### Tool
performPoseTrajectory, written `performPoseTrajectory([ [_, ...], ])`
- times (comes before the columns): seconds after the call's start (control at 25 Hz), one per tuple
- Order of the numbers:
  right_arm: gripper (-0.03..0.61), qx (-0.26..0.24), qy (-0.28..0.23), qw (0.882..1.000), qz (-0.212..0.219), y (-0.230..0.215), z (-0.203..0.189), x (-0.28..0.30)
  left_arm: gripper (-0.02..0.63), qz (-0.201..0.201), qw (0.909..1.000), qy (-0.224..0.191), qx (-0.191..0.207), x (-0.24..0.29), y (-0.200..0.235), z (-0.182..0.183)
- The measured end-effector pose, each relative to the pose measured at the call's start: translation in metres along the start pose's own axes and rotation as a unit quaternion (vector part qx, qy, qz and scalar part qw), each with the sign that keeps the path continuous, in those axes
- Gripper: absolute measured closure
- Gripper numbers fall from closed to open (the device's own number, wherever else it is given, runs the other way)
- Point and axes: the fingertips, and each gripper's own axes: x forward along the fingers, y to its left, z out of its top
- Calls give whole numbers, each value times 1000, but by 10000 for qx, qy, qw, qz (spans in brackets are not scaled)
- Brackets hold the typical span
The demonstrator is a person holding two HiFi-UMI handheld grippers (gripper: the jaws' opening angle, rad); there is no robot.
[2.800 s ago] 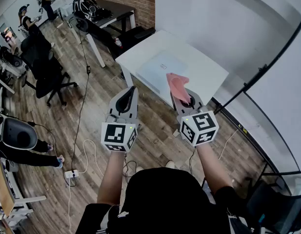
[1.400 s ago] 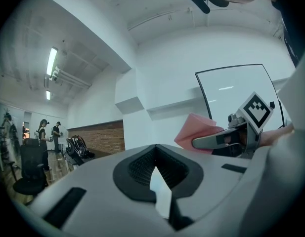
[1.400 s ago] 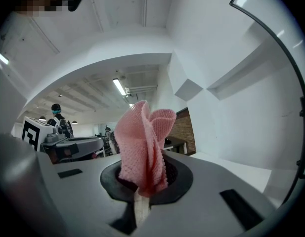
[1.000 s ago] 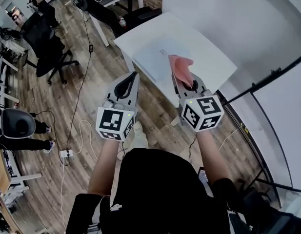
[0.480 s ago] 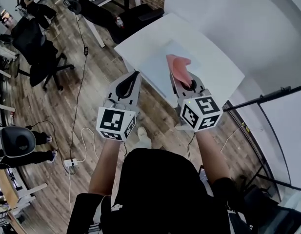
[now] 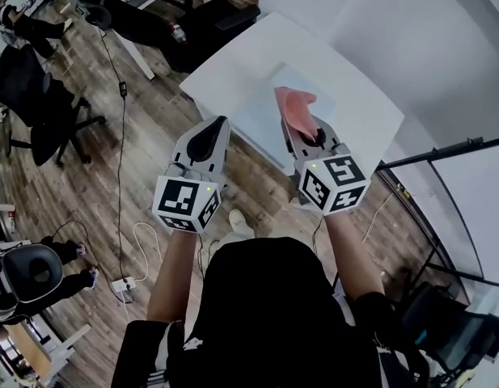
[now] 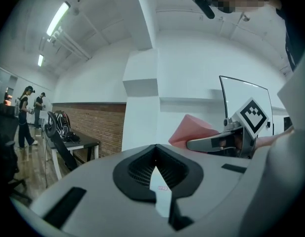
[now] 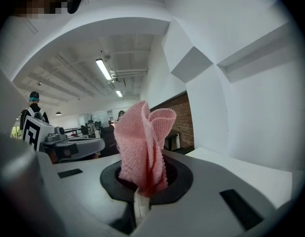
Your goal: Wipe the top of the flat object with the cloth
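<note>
Left gripper (image 6: 219,126): jaws pressed together with nothing between them. It is held over the wooden floor, just short of the near edge of the white table (image 6: 233,63).

Flat object (image 6: 261,111): a thin, pale slab lying flat on the table, near the edge that faces you. The cloth and the right gripper cover its right part in the head view. It looks light and rigid with a smooth top, so it will probably slide on the table when you push across it. If it shifts, steady it at a bare edge with the closed left jaws rather than gripping it.

Cloth (image 6: 295,106): pink, open knit, soft and very light. It stands in loose folds above the jaws.

Right gripper (image 6: 291,132): jaws pinched on the cloth's bunched lower end, with most of the fabric free beyond the tips. The cloth is not yet touching the flat object.

The hold is secure but low. Lay the free folds flat on the surface, otherwise the jaw tips are likely to scrape the top. Use light pressure, because limp fabric tends to roll under.
</note>
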Motion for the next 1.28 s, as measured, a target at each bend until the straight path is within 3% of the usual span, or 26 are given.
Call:
performPoseTrajectory([
  [0.36,534,157,256,9992,-275,-45,-21,7,604,-344,9988,349,8,46,-14,-29],
  [0.88,534,367,510,9980,-59,-114,-38,38,604,-698,9930,948,45,111,-43,-70],
  [1.28,534,521,982,9938,-89,-169,-74,58,603,-796,9820,1605,-604,166,-42,-127],
])
